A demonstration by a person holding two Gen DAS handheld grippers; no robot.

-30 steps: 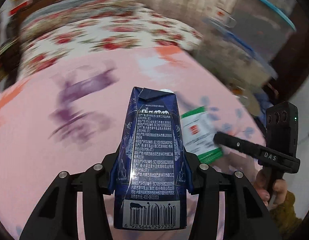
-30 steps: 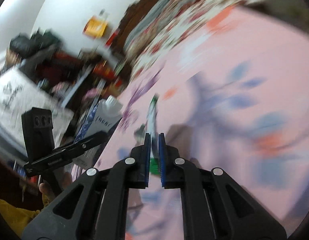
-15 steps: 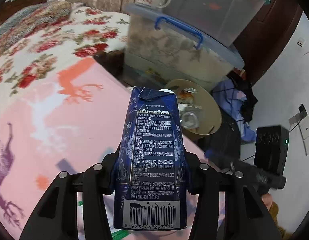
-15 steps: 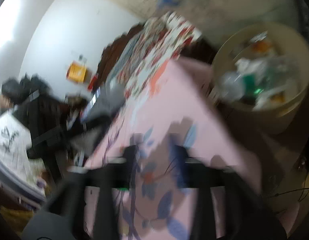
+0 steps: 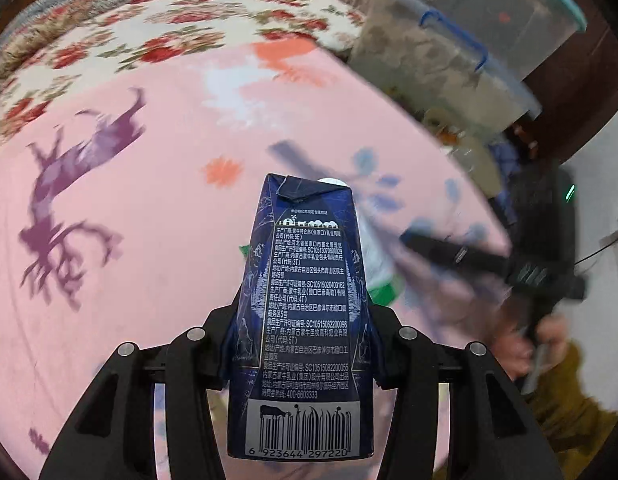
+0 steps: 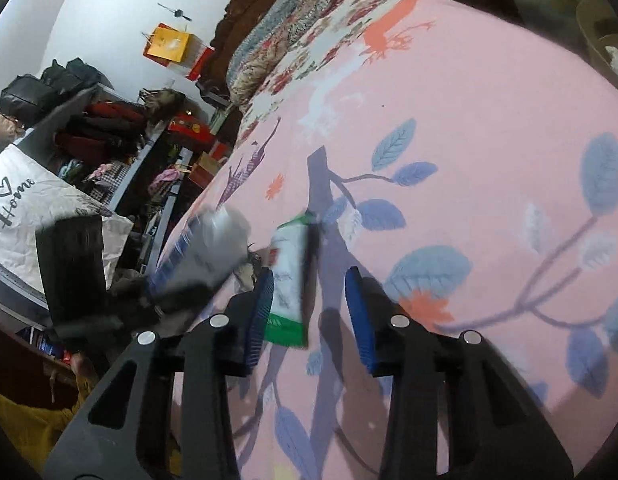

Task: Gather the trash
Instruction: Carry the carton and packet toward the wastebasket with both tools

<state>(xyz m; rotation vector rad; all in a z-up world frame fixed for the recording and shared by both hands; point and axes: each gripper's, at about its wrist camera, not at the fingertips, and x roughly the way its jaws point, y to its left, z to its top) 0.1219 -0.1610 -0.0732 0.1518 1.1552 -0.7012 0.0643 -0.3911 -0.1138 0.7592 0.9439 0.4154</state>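
Left gripper (image 5: 305, 356) clamps a dark blue milk carton (image 5: 305, 320) above the pink leaf-print bedspread (image 6: 489, 140). Right gripper (image 6: 309, 312) jaws closing, a white-and-green flat wrapper (image 6: 289, 280) lying on the bedspread between them, unpinched.

The right tool (image 6: 309, 312) is closing around a flat white-and-green packet (image 6: 287, 280) on the pink leaf-patterned bedsheet (image 6: 469, 140).
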